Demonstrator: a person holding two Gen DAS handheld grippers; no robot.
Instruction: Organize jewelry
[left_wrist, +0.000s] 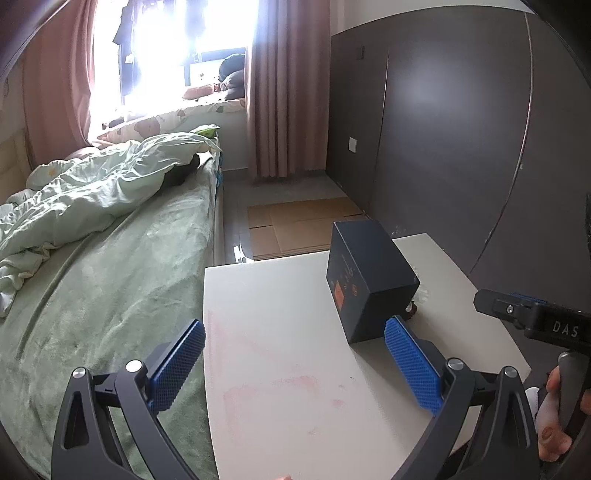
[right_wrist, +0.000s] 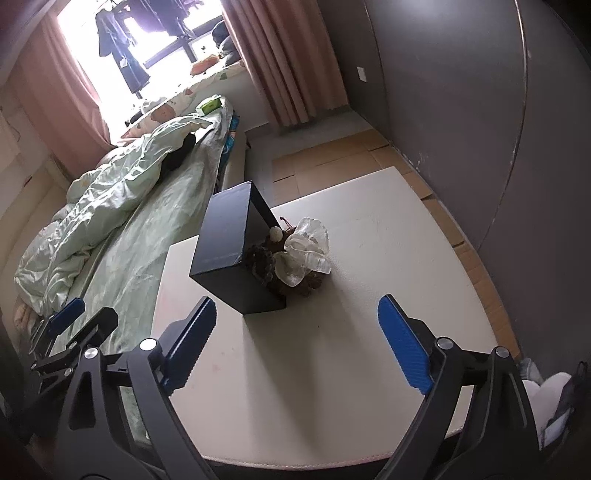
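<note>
Jewelry (right_wrist: 291, 254), a heap of dark beads and clear pieces, lies on the white bench (right_wrist: 369, 332) touching the one dark box (right_wrist: 229, 254), near the bench's middle. Bare bench spreads on all sides of it toward the edges. My right gripper (right_wrist: 297, 332) has its fingers spread wide, empty, short of the box. My left gripper (left_wrist: 295, 365) is also spread wide and empty, one finger (left_wrist: 413, 365) near the box's corner. The bed (left_wrist: 110, 277) runs along the bench's left edge.
</note>
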